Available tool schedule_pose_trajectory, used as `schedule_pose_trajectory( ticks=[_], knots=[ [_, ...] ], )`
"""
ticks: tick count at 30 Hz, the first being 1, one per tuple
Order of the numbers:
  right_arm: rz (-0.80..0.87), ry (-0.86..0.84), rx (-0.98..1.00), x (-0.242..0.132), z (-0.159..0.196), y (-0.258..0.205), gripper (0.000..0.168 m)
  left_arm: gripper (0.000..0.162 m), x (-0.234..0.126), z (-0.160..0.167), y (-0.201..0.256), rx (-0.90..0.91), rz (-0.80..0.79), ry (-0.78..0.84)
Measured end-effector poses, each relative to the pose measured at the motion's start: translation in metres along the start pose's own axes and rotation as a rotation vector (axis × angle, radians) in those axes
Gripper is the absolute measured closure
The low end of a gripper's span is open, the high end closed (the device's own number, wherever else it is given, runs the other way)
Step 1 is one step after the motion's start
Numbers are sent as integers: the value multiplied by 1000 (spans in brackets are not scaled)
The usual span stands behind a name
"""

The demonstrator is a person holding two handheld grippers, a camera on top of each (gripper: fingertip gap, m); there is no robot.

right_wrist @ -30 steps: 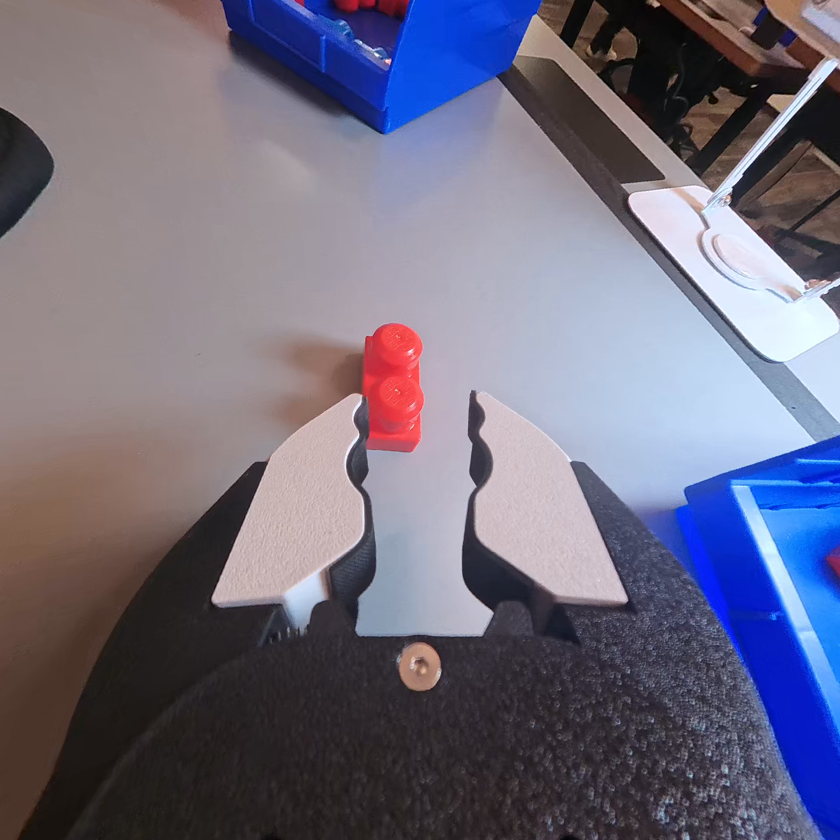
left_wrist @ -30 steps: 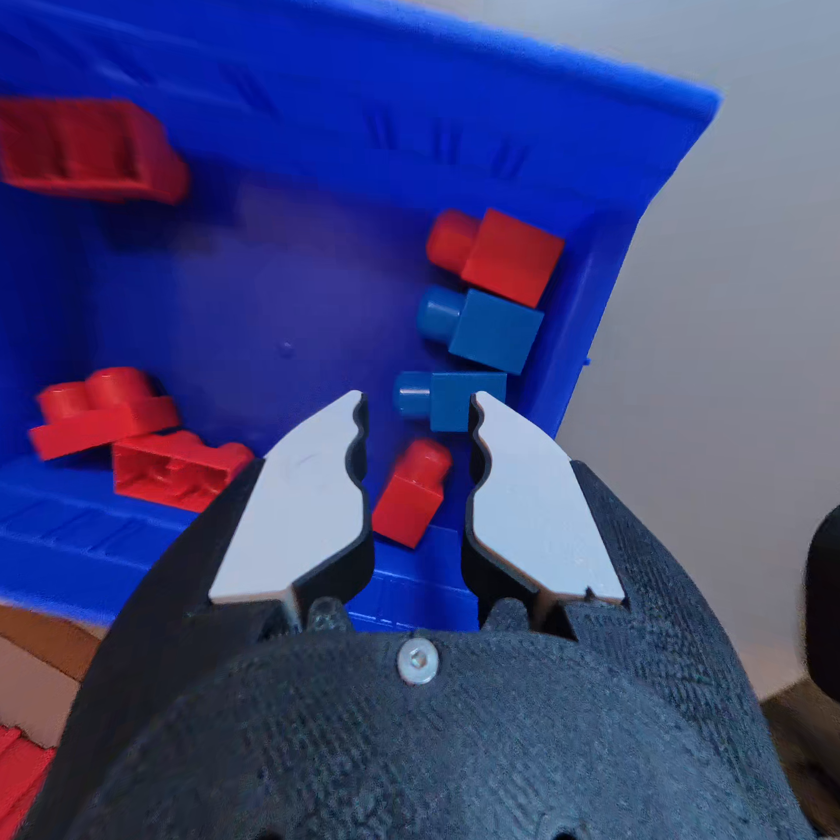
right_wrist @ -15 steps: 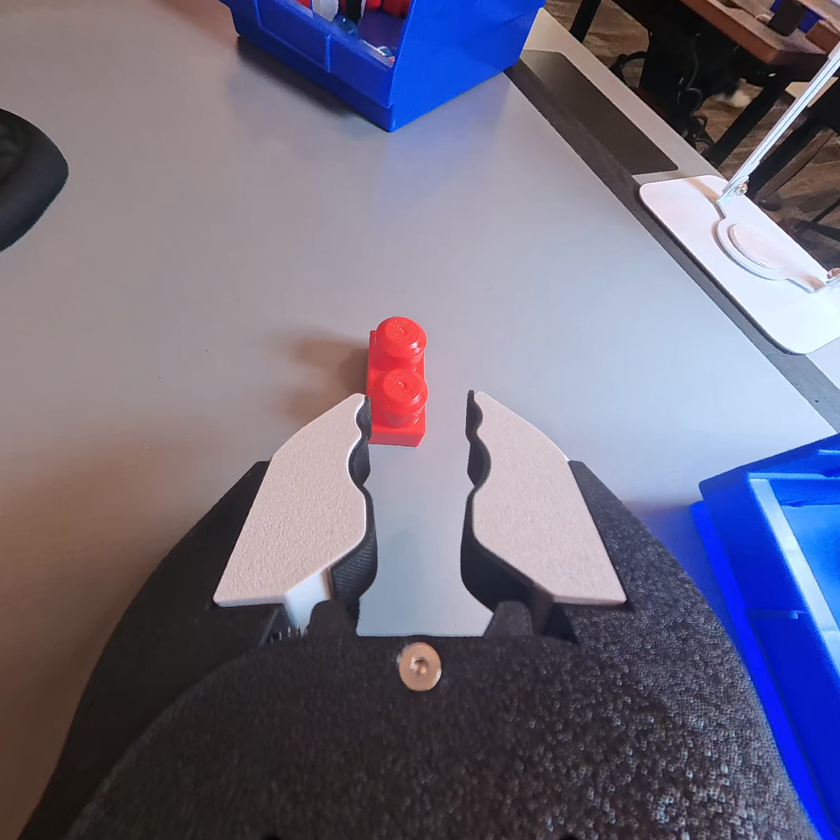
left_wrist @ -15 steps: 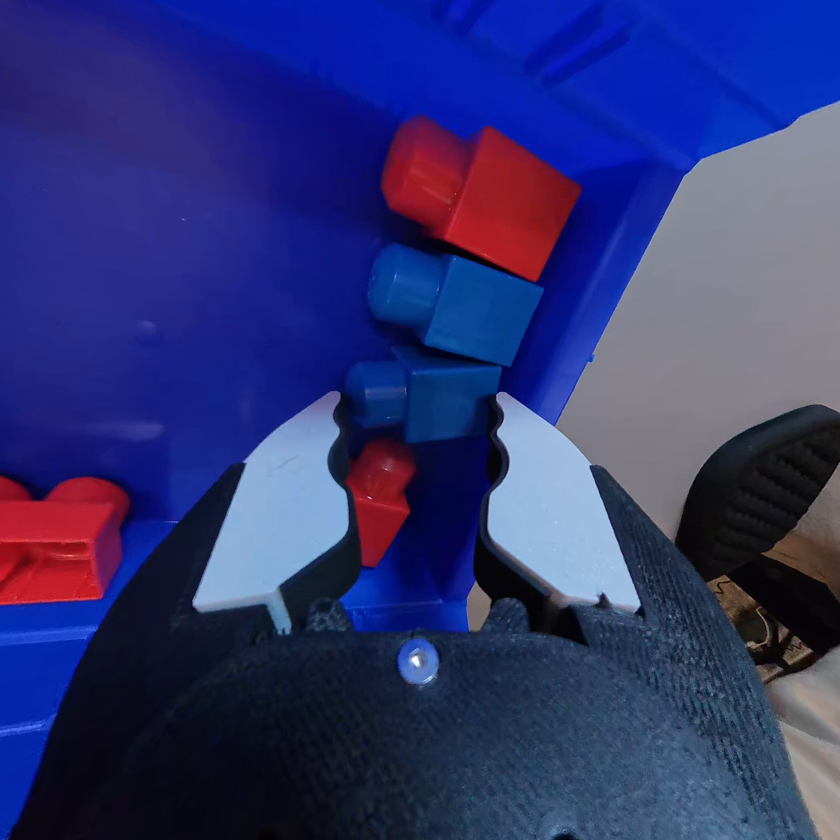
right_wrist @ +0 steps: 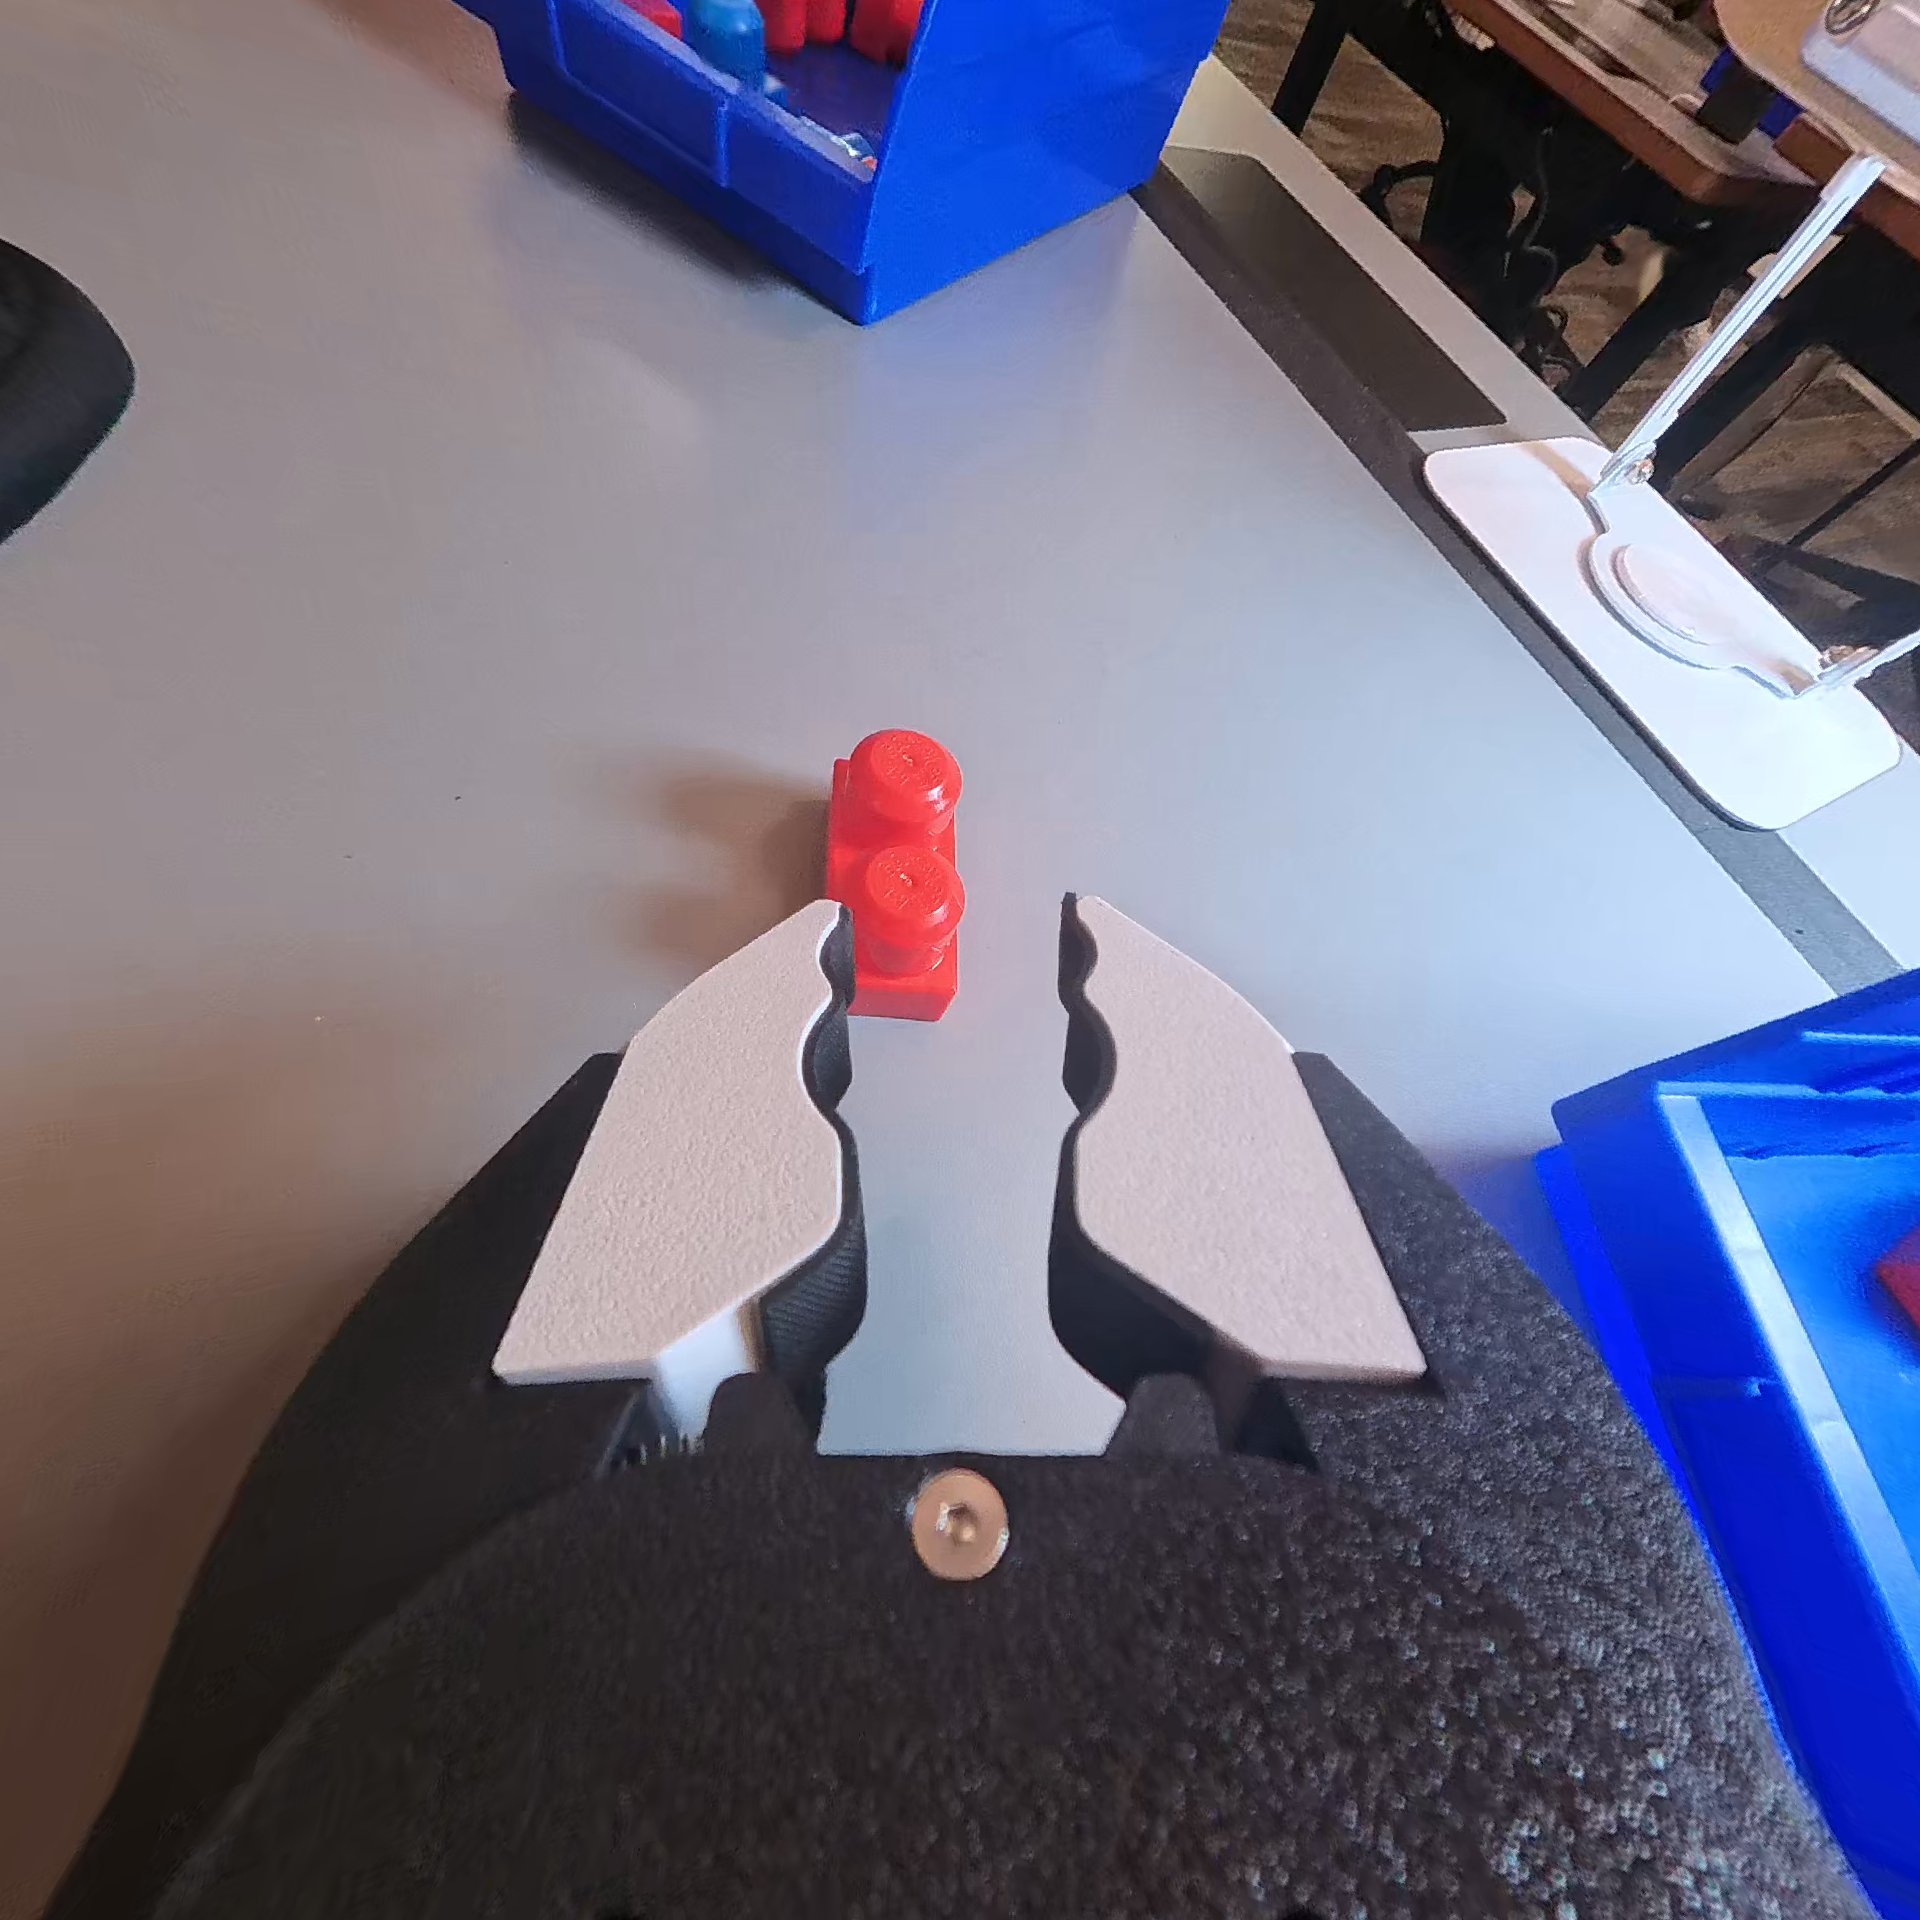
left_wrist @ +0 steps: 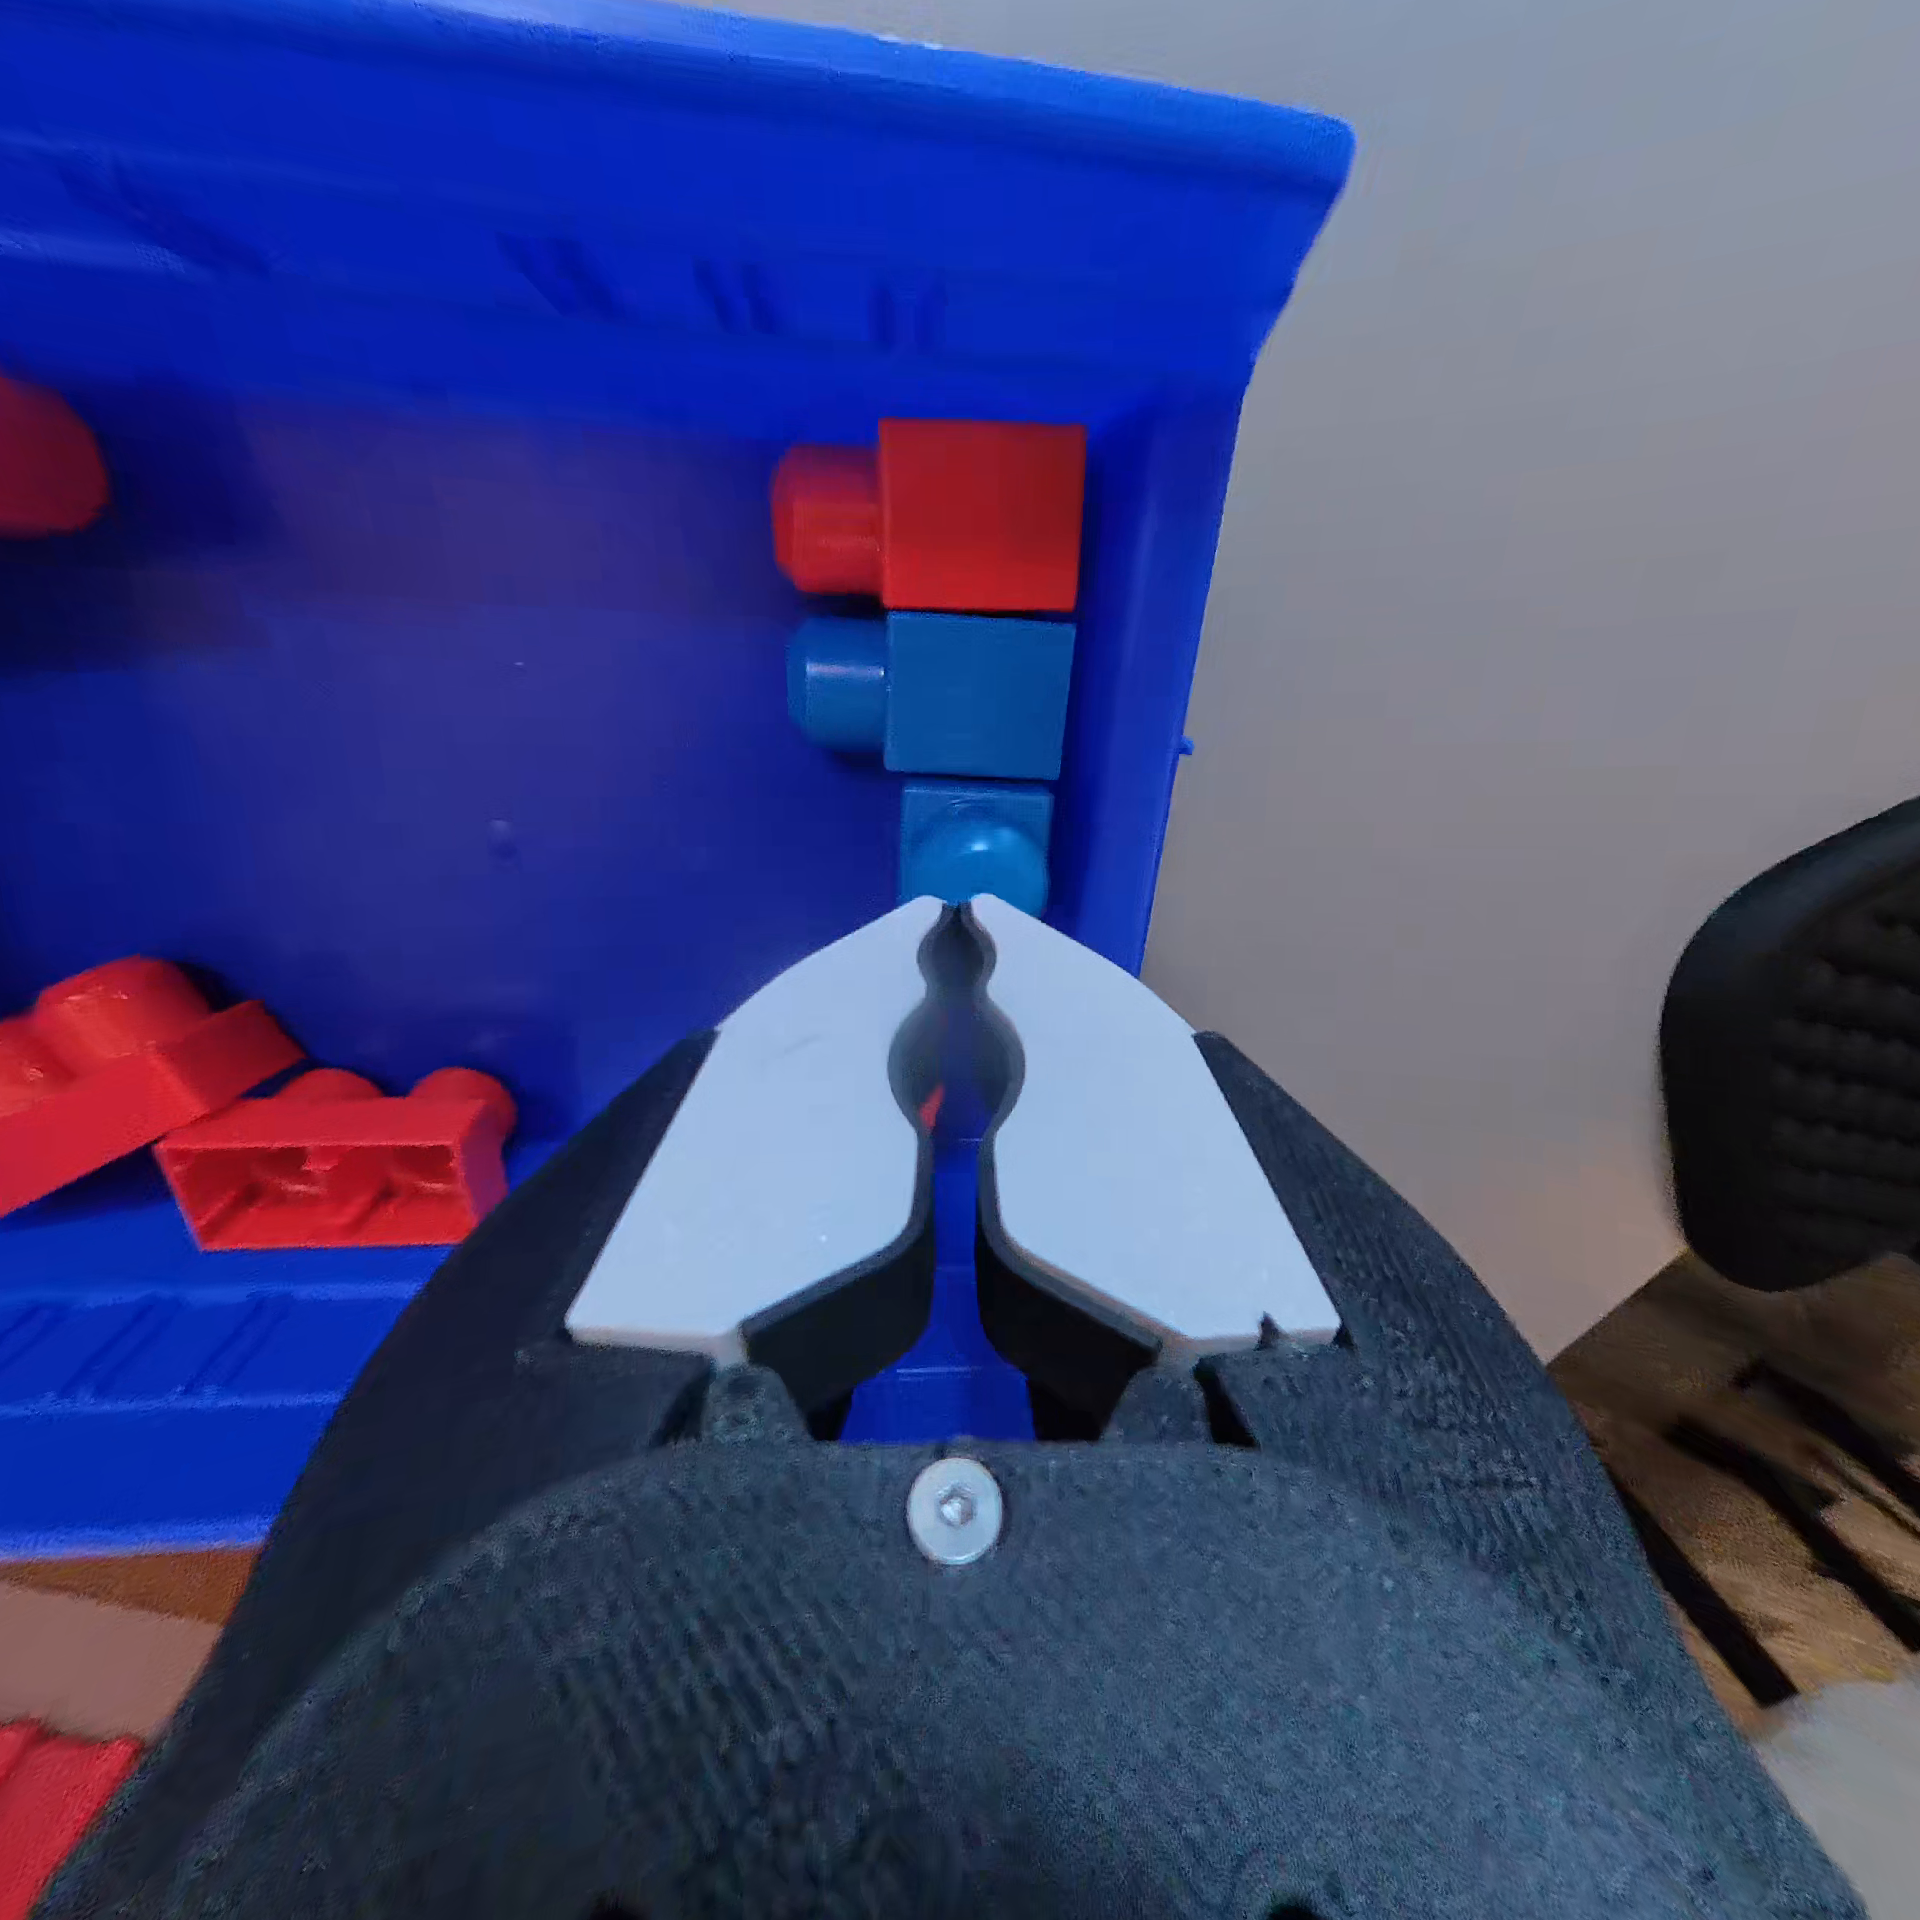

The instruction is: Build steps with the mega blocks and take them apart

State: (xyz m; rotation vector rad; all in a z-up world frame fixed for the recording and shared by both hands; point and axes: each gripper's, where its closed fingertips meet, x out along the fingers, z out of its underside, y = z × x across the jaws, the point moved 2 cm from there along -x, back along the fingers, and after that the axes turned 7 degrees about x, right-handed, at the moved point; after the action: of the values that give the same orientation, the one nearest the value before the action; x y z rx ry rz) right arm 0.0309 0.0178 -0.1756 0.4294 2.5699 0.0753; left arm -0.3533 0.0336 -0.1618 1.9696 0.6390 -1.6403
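Note:
In the left wrist view my left gripper (left_wrist: 958, 914) is shut with its tips touching, inside a blue bin (left_wrist: 623, 208). Just past the tips a blue one-stud block (left_wrist: 977, 847) stands with its stud facing me. Behind it lie another blue one-stud block (left_wrist: 977, 691) and a red one (left_wrist: 977, 514) against the bin's right wall. A sliver of red (left_wrist: 930, 1107) shows through the gap between the fingers; I cannot tell if it is held. In the right wrist view my right gripper (right_wrist: 951, 914) is open and empty over the table, a red two-stud block (right_wrist: 899, 883) standing just past its left fingertip.
Red two-stud blocks (left_wrist: 322, 1174) lie at the bin's lower left. A blue bin of blocks (right_wrist: 935, 156) stands at the far table edge and another blue bin (right_wrist: 1766, 1299) at the right. A white stand base (right_wrist: 1662, 644) sits at the right. A black chair (left_wrist: 1818, 1039) is beside the table. The tips of one gripper are about 35 cm away from the tips of the other. The blue one-stud block (left_wrist: 977, 691) lies some 5 cm from my left tips, 35 cm from my right tips.
My left gripper has shut and drawn back a little. The nearest blue block has turned stud-up, and the small red block is now hidden under the fingers. The right gripper has barely moved.

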Motion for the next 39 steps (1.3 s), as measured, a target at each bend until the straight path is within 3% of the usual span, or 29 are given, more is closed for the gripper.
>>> schedule_pose_trajectory(
  ticks=[2,6,8,11,13,18,22,26,31,35,39],
  knots=[
    [-2,2,-1,0,0,-1,131,159,-4,-4,4,26,-26,18],
    [-3,3,-12,-1,-1,-3,131,119,0,-5,4,25,-43,19],
    [0,4,-21,-2,-1,-4,131,110,8,-2,7,34,-24,-5],
    [5,5,-27,-2,-1,-4,131,111,19,3,4,43,-44,-56],
    [4,3,-23,-2,0,-3,131,134,19,-4,0,28,-52,-20],
    [14,7,-24,-2,1,-1,132,136,10,-3,-6,64,-124,-45],
    [13,24,0,-1,0,3,129,137,-40,-41,13,138,-225,157],
    [-36,16,43,5,3,0,123,137,-68,-93,79,327,-210,304],
    [-62,-31,69,14,8,-8,119,137,-8,-137,157,569,-44,225],
    [-79,-153,91,25,10,-9,117,137,37,-172,177,622,31,191],
    [-89,-268,101,36,17,-10,116,137,52,-192,182,622,56,216]
  ],
)
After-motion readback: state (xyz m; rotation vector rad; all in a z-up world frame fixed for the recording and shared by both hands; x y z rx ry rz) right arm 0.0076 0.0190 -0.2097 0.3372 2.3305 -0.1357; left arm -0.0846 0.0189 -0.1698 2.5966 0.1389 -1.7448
